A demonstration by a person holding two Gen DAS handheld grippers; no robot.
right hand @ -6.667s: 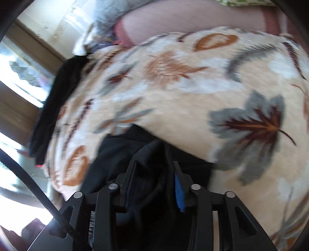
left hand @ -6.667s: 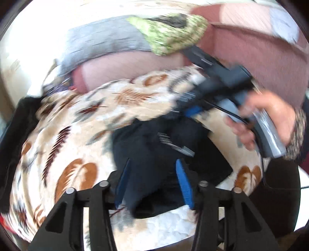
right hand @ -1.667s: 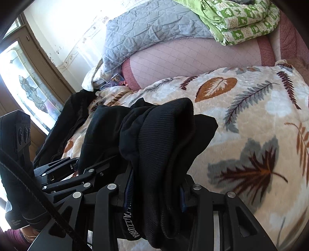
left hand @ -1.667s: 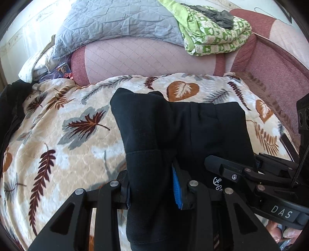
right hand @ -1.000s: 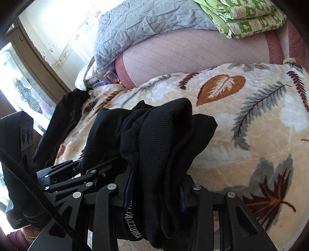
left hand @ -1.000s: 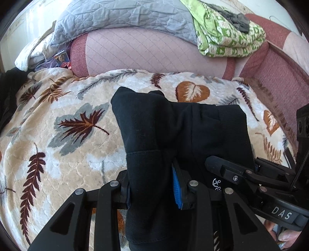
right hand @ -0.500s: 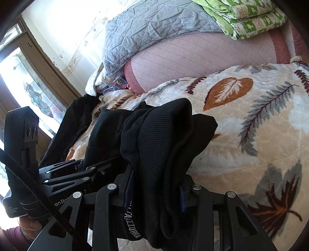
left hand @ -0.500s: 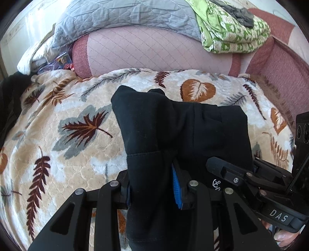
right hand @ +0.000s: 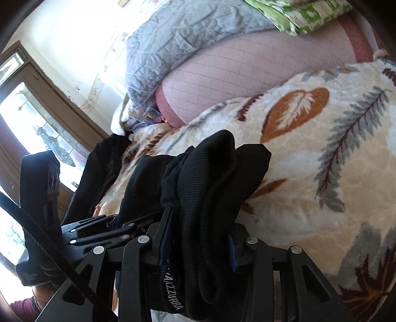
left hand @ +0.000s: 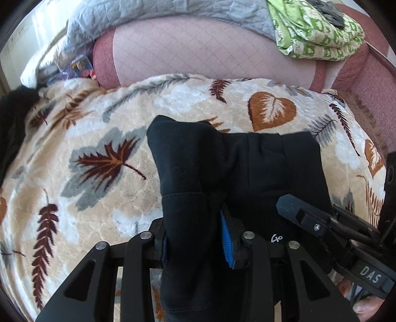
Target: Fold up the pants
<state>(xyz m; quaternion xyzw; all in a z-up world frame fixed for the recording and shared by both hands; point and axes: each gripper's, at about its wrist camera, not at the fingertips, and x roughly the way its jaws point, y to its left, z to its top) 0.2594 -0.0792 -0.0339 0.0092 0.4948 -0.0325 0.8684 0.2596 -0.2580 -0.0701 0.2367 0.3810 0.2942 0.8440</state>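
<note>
The black pants are bunched into a folded bundle and held up above the leaf-patterned blanket. My left gripper is shut on the bundle's left side. My right gripper is shut on the ribbed waistband side of the pants; white lettering shows on the band. The right gripper also shows in the left wrist view, pressed against the bundle's right side. The left gripper shows in the right wrist view, close on the left.
A pink quilted cushion stands behind the blanket, with a grey quilt and a green patterned folded blanket on top. Another black garment lies at the blanket's left edge. A window is at the left.
Both grippers stay shut on the pants. The bundle has shifted slightly against the blanket; the grip and fold look the same.
</note>
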